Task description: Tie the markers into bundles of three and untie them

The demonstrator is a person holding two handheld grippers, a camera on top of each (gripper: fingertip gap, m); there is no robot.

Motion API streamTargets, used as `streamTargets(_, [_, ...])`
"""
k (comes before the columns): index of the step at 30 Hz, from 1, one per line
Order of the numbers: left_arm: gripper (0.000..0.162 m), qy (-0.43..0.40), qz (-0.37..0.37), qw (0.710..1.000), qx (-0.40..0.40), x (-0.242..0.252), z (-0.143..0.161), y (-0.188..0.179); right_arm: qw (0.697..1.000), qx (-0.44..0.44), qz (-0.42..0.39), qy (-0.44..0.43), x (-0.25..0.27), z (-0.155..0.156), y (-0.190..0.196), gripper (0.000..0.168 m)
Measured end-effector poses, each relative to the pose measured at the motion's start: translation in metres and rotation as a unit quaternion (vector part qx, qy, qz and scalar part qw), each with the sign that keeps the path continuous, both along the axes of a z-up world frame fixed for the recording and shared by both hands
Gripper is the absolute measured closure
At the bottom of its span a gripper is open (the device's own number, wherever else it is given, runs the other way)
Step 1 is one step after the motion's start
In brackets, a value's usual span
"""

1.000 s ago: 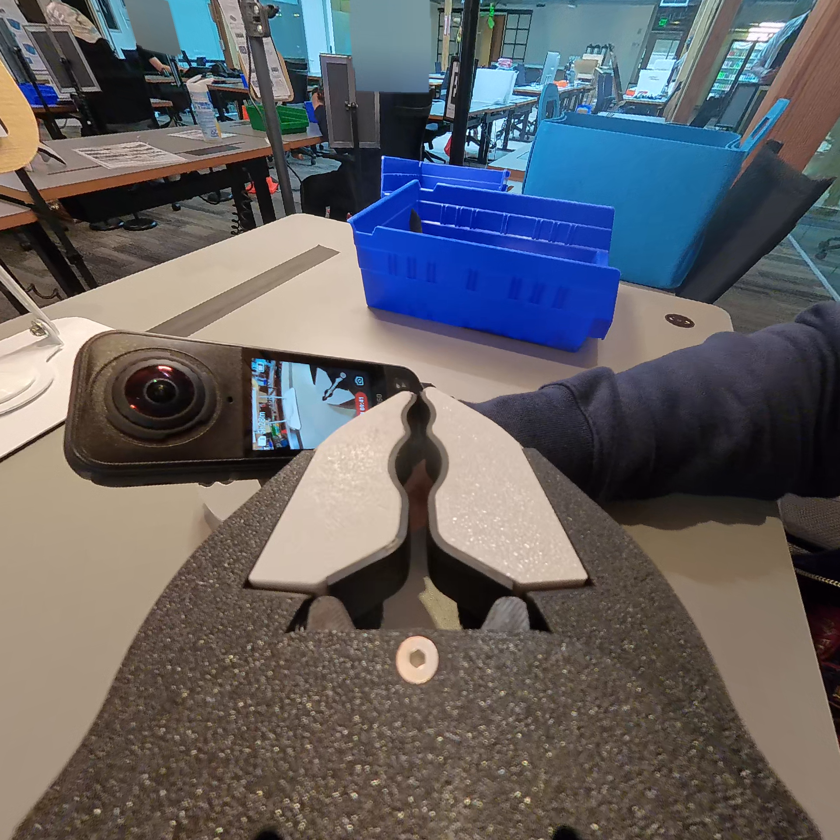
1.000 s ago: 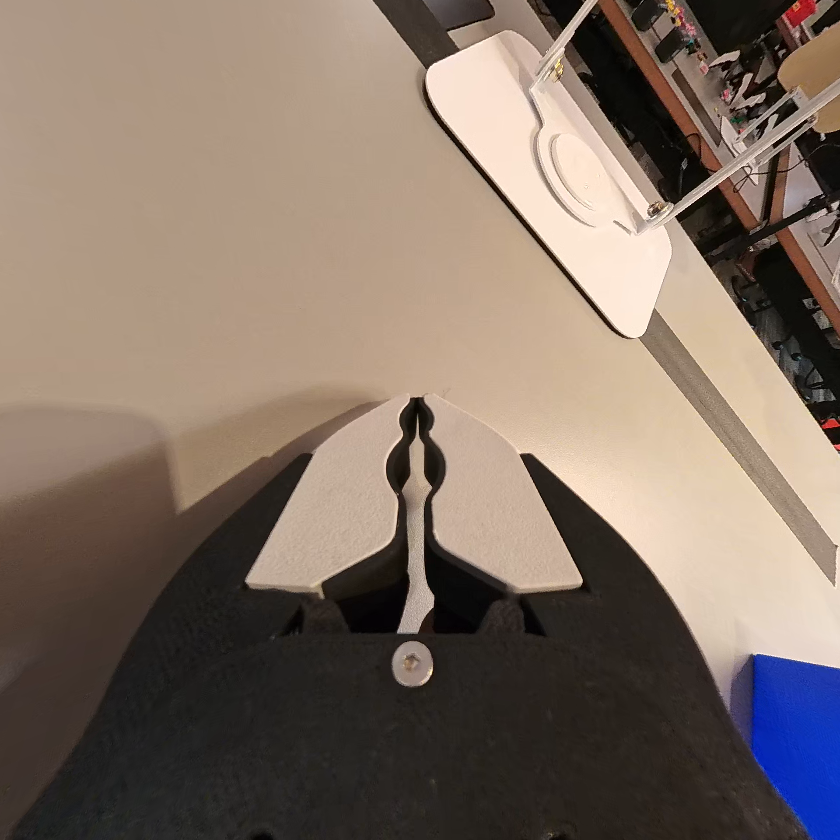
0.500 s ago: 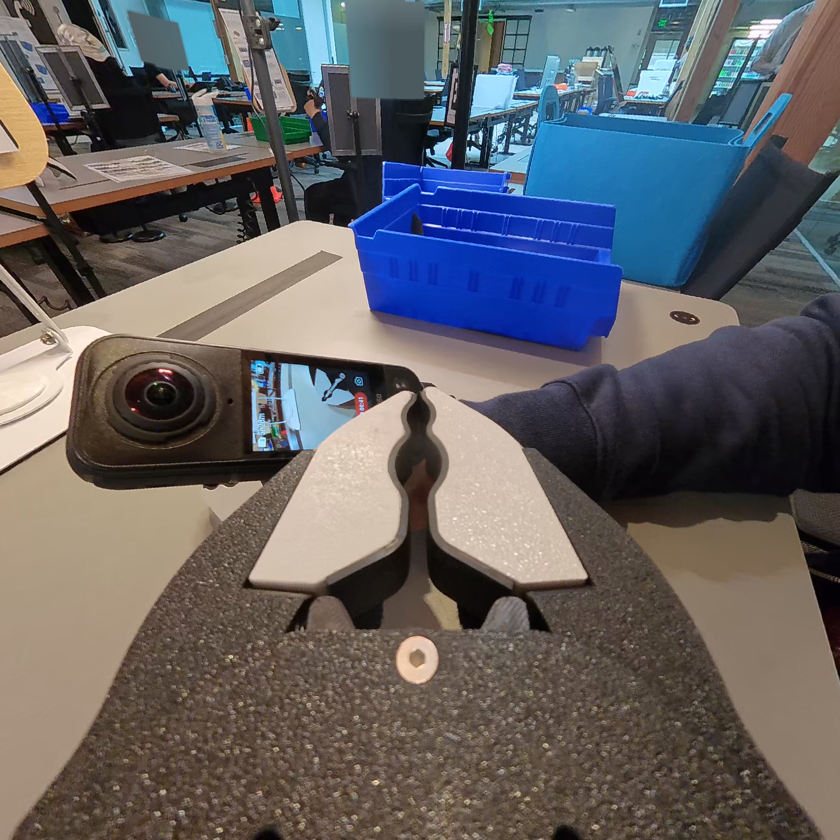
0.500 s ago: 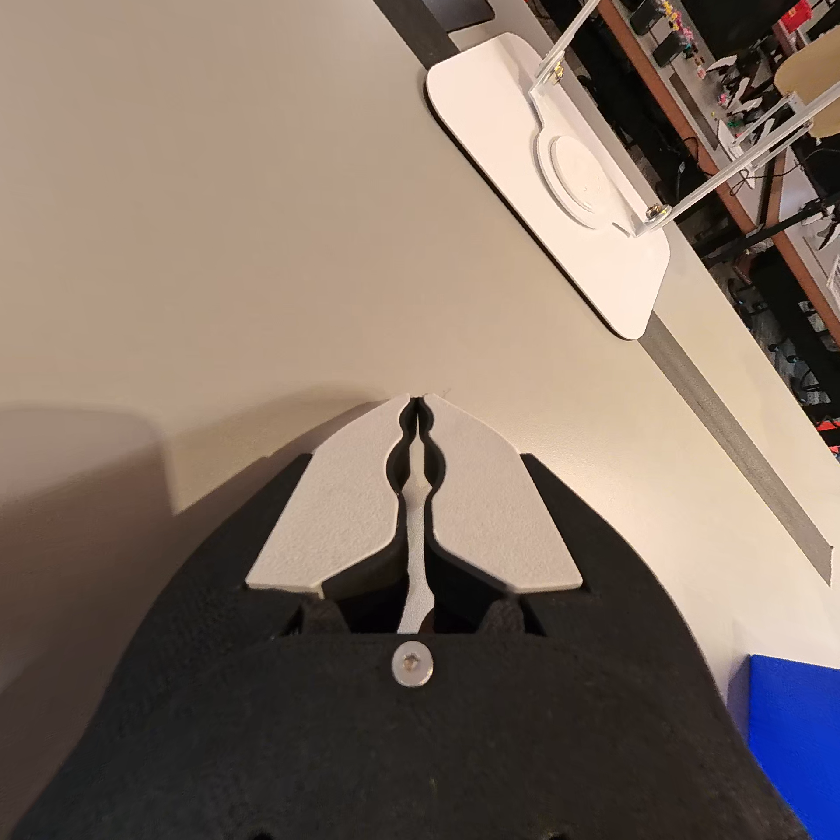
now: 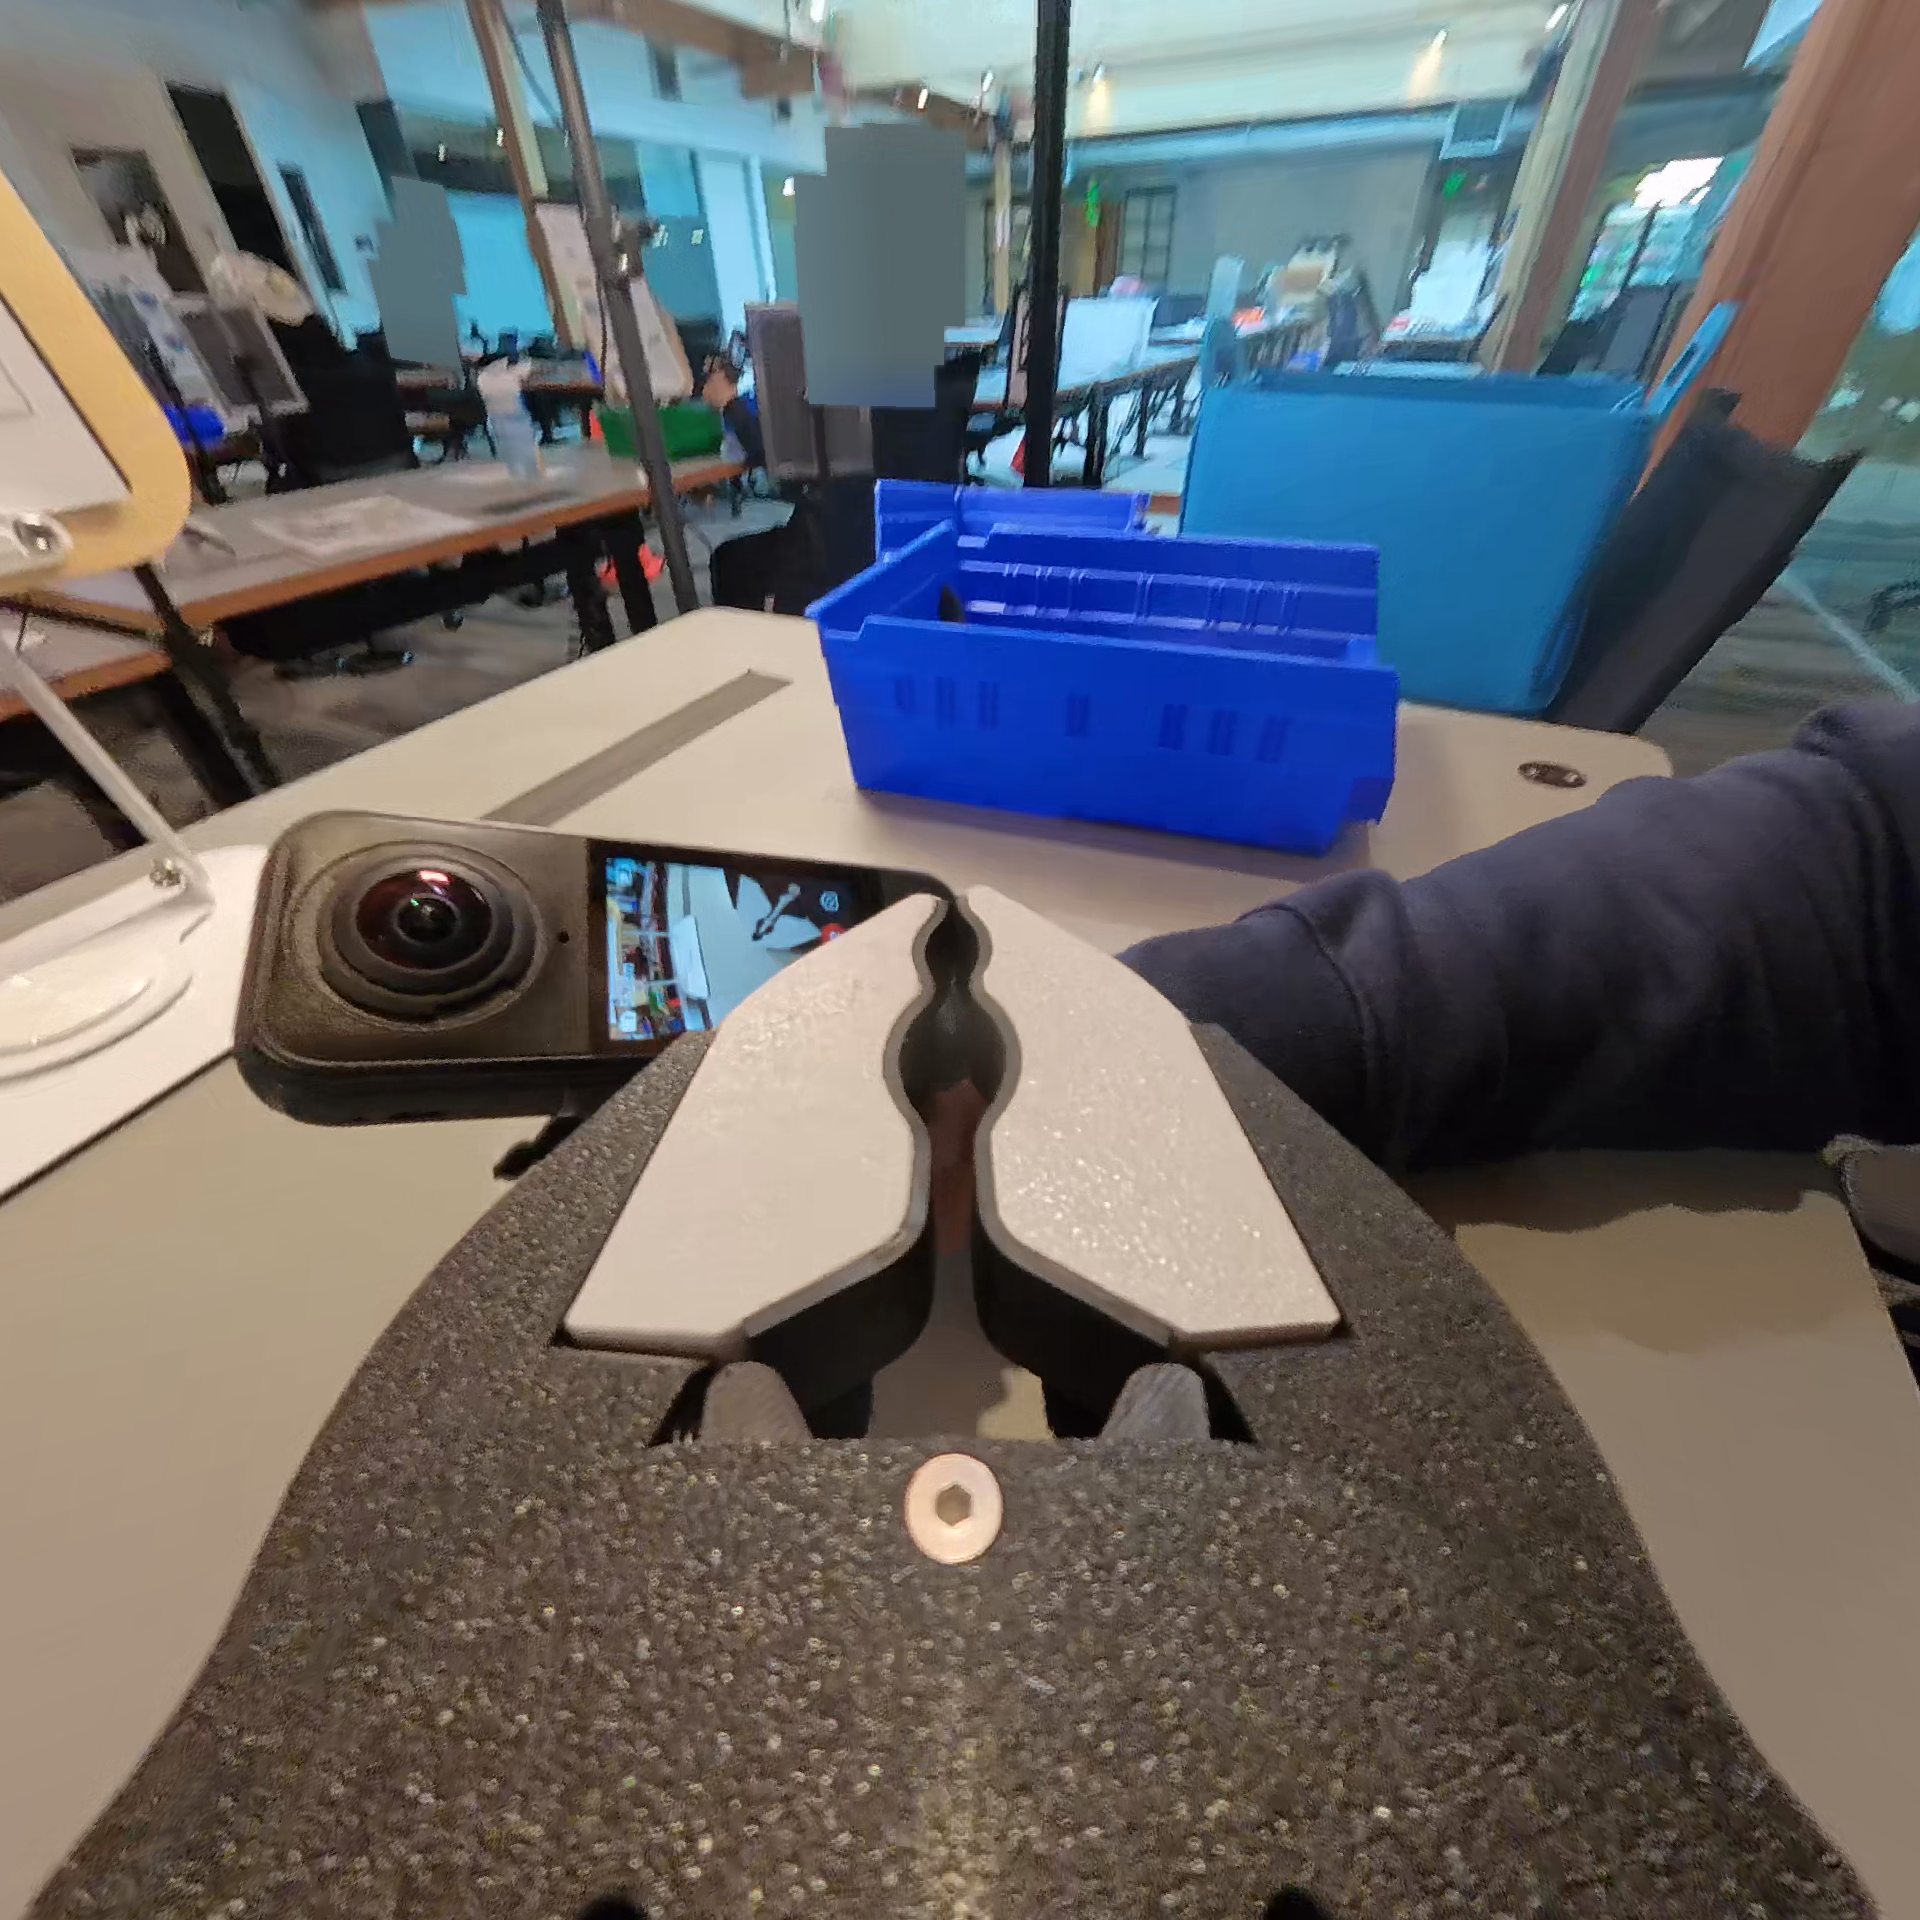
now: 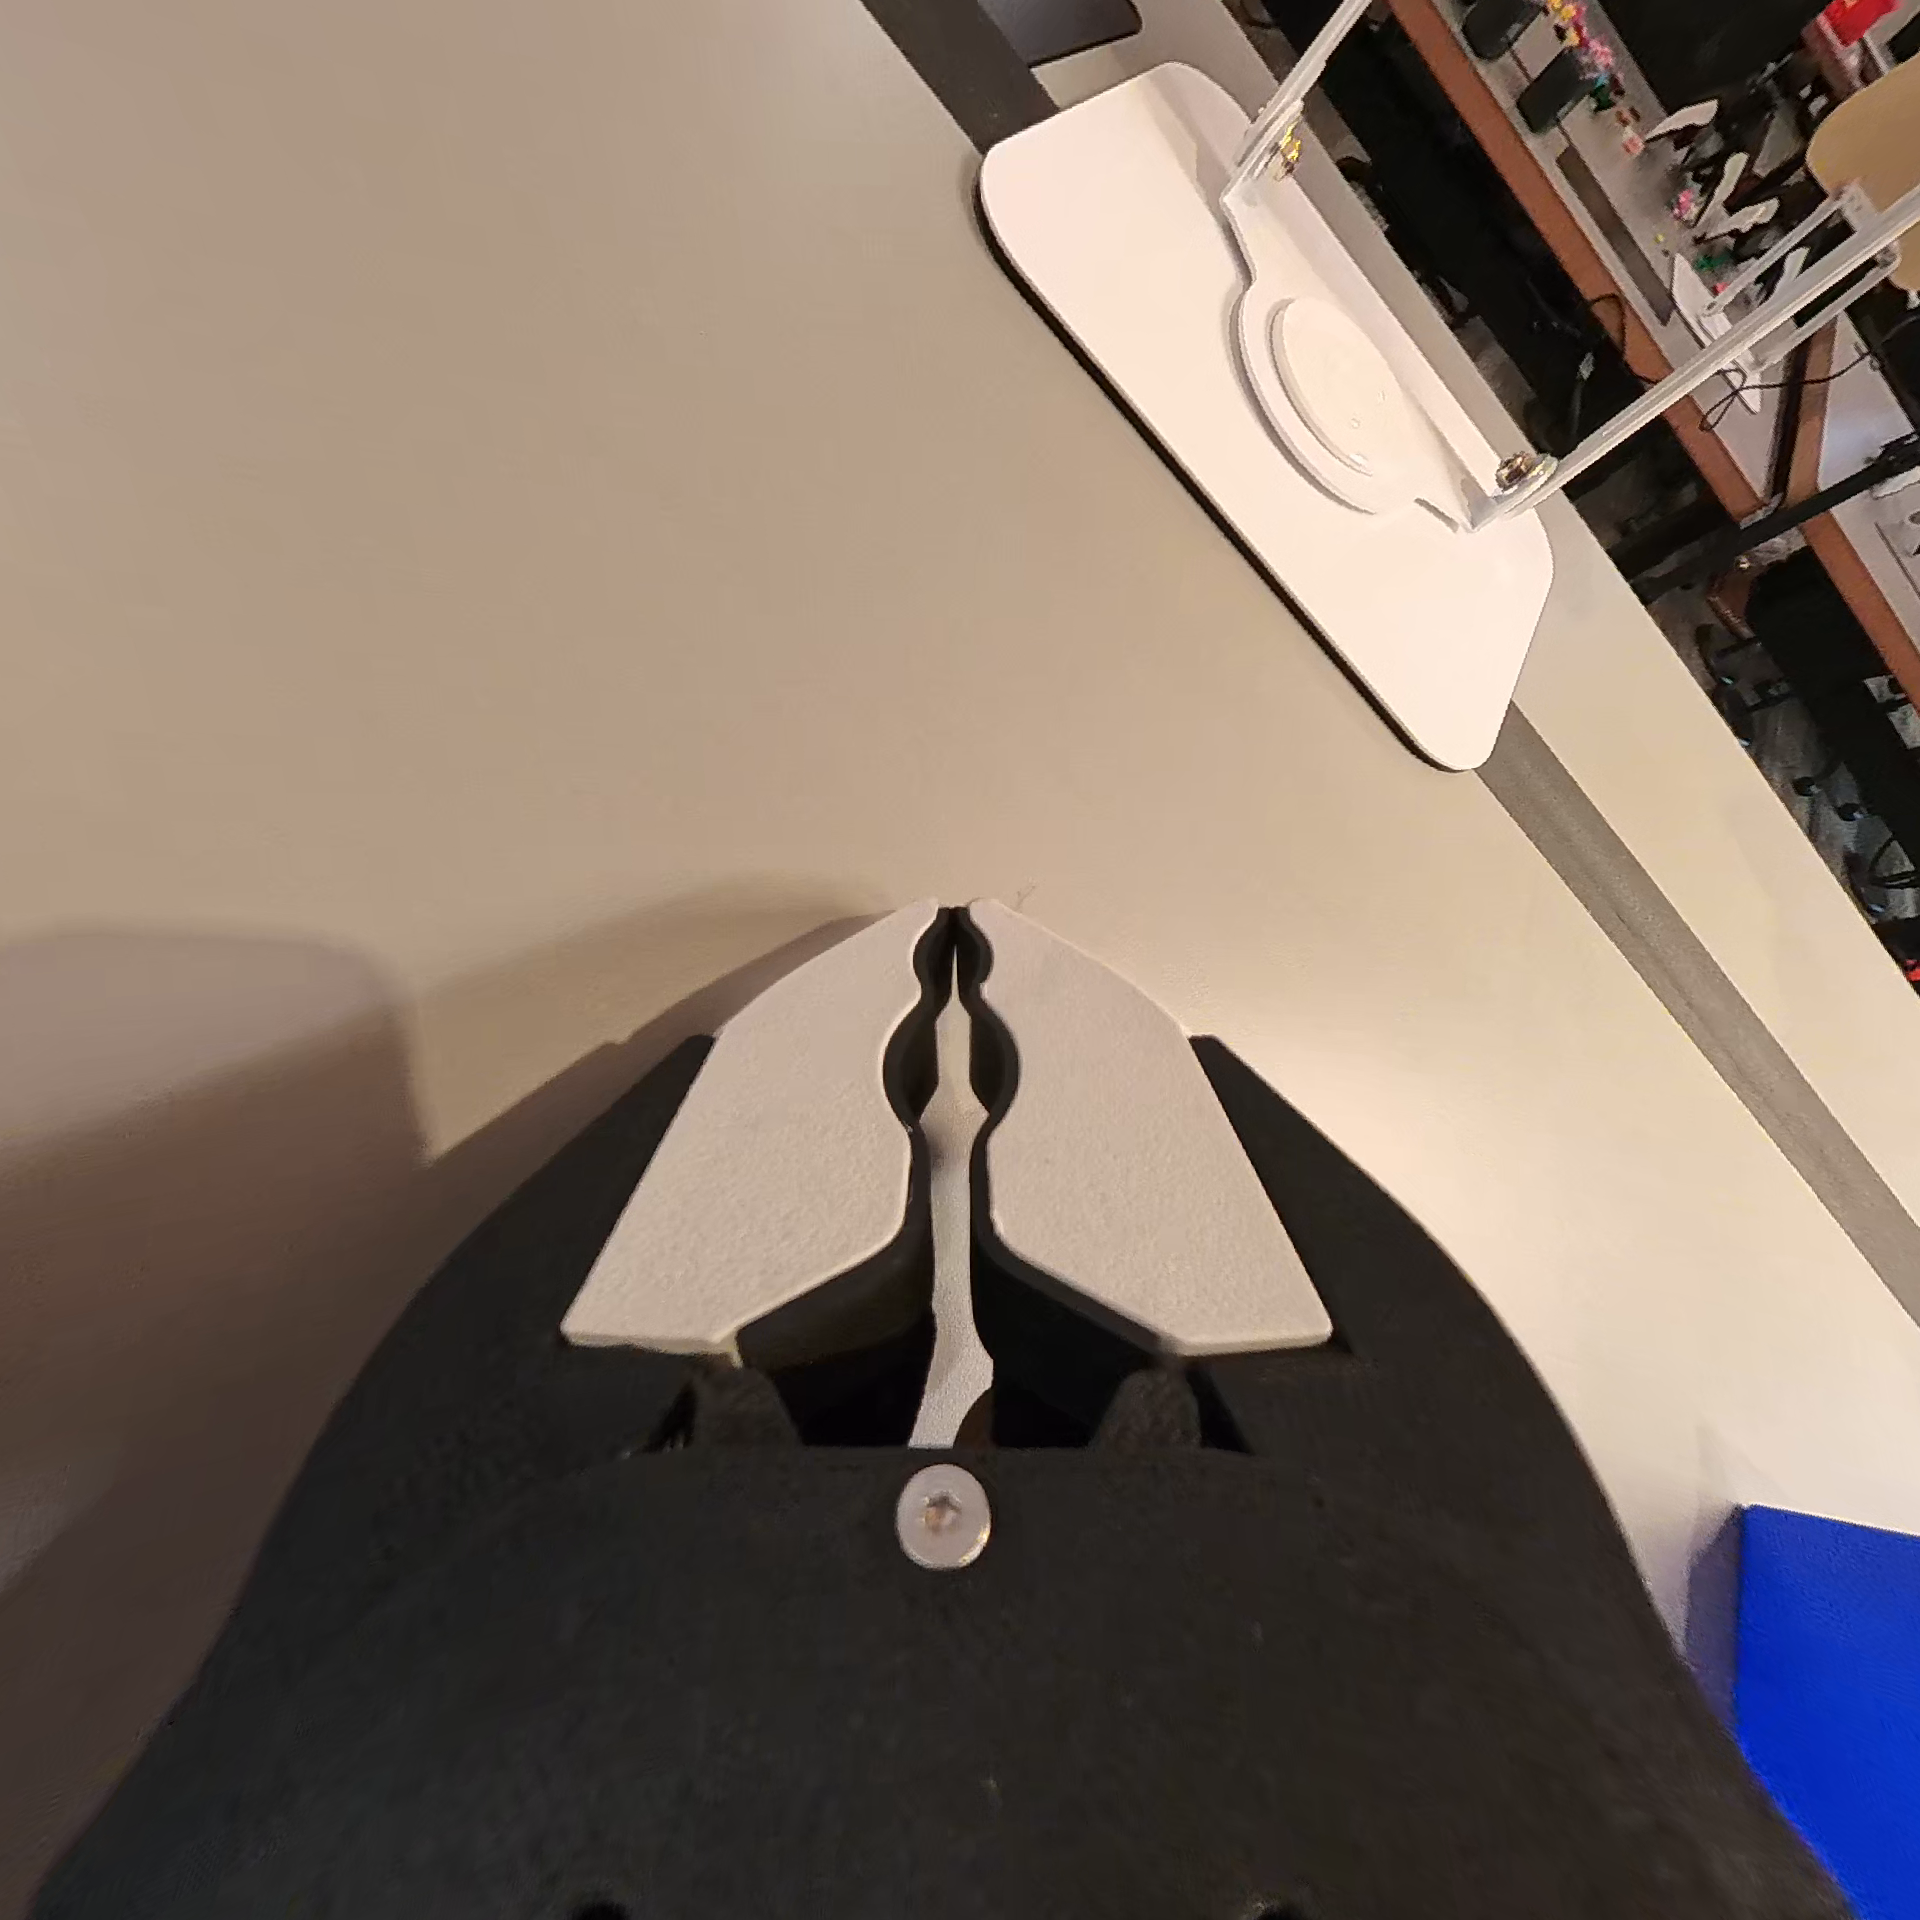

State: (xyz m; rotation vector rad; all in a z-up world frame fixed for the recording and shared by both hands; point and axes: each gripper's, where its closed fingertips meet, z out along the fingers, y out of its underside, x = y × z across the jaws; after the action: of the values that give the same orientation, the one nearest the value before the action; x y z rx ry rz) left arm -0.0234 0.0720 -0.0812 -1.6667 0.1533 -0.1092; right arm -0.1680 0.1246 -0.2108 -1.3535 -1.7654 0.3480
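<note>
On tabletop (image 6: 520, 520), left hand-held gripper (image 5: 954, 914) and right hand-held gripper (image 6: 954, 914) both pressed together, empty; no markers visible; risk: bumping blue bin (image 5: 1101, 717) while searching.

My grey table (image 5: 727, 769) stands in an open office. Far left, long desks (image 5: 436, 530) on dark floor (image 5: 94, 748); a black pole (image 5: 1047, 239) rises behind; ceiling lights (image 5: 1439, 42) far right.
</note>
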Motion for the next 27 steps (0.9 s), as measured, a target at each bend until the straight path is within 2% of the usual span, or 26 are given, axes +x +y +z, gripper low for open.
streamTargets(9, [0.162,0.022,0.020,0.999,0.041,-0.006,0.011,-0.004,1.000,0.001,0.002,0.000,0.000,0.000,0.000,0.168])
streamTargets(18, [0.162,0.007,0.120,0.983,0.138,-0.056,0.029,-0.021,1.000,-0.011,0.002,-0.003,0.000,-0.001,0.000,0.168])
streamTargets(27, [0.162,-0.018,0.190,0.969,0.154,-0.096,0.024,-0.032,1.000,-0.023,0.004,-0.005,0.000,-0.001,-0.001,0.168])
